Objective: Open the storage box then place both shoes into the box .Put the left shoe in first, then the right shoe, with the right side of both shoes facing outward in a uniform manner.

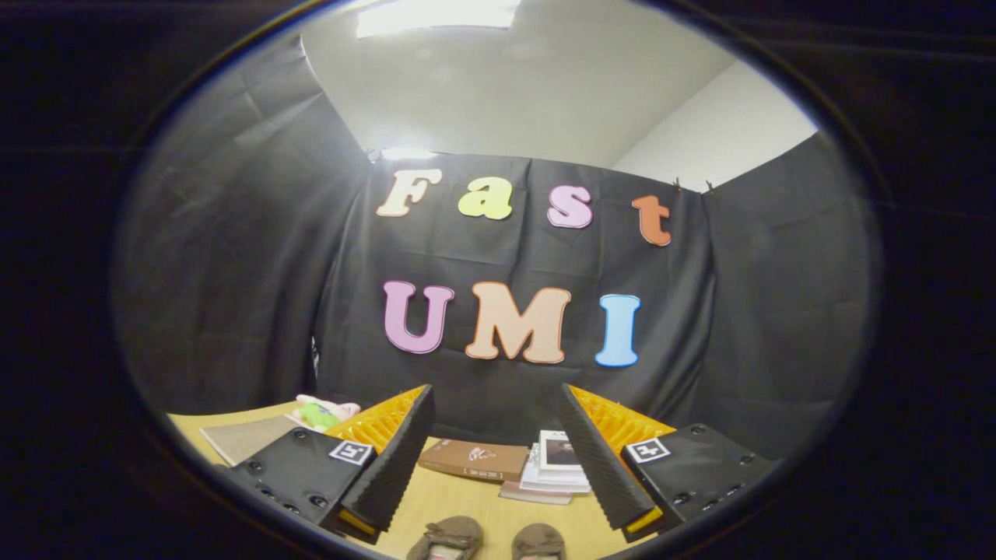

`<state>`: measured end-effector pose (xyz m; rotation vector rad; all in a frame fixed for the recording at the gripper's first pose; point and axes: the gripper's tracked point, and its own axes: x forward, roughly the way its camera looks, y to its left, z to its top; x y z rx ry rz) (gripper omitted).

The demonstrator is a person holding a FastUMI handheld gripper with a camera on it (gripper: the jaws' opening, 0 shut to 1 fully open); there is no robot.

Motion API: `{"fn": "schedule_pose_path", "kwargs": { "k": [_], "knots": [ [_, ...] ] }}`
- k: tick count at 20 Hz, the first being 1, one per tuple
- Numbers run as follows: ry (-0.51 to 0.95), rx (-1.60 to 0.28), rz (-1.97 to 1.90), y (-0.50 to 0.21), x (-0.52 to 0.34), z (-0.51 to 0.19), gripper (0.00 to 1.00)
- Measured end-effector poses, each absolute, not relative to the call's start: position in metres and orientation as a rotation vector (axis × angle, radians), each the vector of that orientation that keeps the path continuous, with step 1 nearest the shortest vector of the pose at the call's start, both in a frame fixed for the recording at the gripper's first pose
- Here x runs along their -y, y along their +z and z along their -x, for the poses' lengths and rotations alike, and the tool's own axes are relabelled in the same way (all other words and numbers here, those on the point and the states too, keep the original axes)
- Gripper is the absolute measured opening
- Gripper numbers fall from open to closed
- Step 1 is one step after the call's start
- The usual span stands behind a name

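Observation:
My gripper (496,404) is held above the wooden table (459,502) with its two fingers spread wide and nothing between them. Two brownish shoes lie side by side on the table just below the fingers, with just their near ends showing: the left one (451,537) and the right one (538,540). The fingers touch neither shoe.
Beyond the fingers, a brown book (473,460) lies near the back of the table beside a stack of books and papers (554,467). A flat grey booklet (245,437) and a green and pink plush toy (325,412) lie further left, ahead of the black cloth wall.

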<state>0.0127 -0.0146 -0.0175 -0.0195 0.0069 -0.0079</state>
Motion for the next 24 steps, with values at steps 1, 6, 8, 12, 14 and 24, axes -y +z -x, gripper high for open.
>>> {"fn": "schedule_pose_path", "kwargs": {
  "k": [1,6,8,12,14,24],
  "knots": [
    [0.003,-0.011,0.003,-0.02,0.011,-0.013,1.0],
    [0.055,-0.032,0.0,-0.034,-0.007,-0.02,1.0],
    [0.08,-0.047,-0.009,-0.042,-0.017,-0.023,1.0],
    [0.145,-0.099,-0.045,-0.067,-0.042,-0.024,1.0],
    [0.173,-0.126,-0.066,-0.079,-0.052,-0.026,1.0],
    [0.286,-0.354,-0.282,-0.159,-0.102,-0.018,1.0]
  ]
}}
